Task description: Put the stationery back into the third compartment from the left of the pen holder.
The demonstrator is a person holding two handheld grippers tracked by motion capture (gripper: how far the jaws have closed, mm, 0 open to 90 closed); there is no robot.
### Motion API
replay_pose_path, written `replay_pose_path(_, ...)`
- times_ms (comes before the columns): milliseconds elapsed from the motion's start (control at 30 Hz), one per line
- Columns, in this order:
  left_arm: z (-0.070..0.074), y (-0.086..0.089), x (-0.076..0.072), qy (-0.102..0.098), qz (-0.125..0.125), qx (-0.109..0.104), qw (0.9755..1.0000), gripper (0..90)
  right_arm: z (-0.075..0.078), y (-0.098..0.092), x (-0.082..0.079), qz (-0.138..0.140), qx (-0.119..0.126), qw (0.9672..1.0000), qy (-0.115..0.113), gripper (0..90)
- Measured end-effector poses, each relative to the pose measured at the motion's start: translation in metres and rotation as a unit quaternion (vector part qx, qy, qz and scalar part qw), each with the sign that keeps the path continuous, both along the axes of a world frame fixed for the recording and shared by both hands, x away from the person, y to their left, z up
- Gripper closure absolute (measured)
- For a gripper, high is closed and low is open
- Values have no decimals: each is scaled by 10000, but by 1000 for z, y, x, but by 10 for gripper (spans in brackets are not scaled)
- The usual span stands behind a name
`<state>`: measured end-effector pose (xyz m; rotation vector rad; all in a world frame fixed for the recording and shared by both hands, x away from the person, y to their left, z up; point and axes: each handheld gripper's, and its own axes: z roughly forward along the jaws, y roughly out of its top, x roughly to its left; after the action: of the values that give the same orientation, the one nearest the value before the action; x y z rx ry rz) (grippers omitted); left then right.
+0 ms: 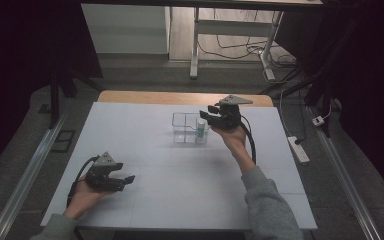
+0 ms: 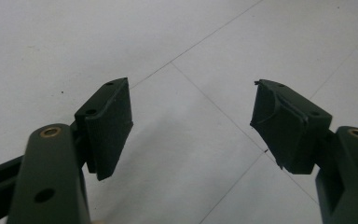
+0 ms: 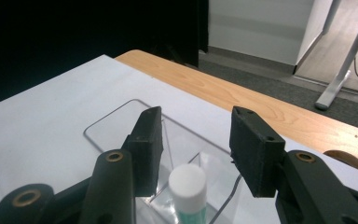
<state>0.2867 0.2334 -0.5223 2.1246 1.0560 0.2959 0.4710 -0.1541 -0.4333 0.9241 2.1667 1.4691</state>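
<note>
Wooden table edge [image 3: 223, 88] behind bottle [image 3: 187, 184]

Between the 2 black fingers [image 3: 150, 149] of the right gripper [image 3: 198, 149] stands a bottle [image 3: 188, 193] with a white cap and teal-green body, inside a clear, colourless container [image 1: 182, 126]. The counter [image 1: 145, 150] is white with thin grey seams and a light wooden far edge. The left gripper [image 2: 191, 126] is black with brass-coloured rivets.
</note>
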Motion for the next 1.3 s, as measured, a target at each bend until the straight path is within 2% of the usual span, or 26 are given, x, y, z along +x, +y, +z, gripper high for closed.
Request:
replay_pose_path(167,0,0,0,4,13,-5,10000,282,0,-5,-9,129,-113,9998,49,531)
replay_pose_path(400,0,0,0,-3,10,-2,10000,281,-3,-12,-30,361,-324,9988,111,512)
replay_pose_path(667,0,-1,0,-16,-4,8,10000,281,-6,-28,-54,519,-444,9975,188,503)
replay_pose_path(1100,0,-2,-1,-17,-10,39,10000,280,-27,-62,-80,453,-574,9964,431,484)
replay_pose_path(1300,0,-3,-1,-32,-7,31,10000,280,-35,-78,-99,462,-795,9949,404,460)
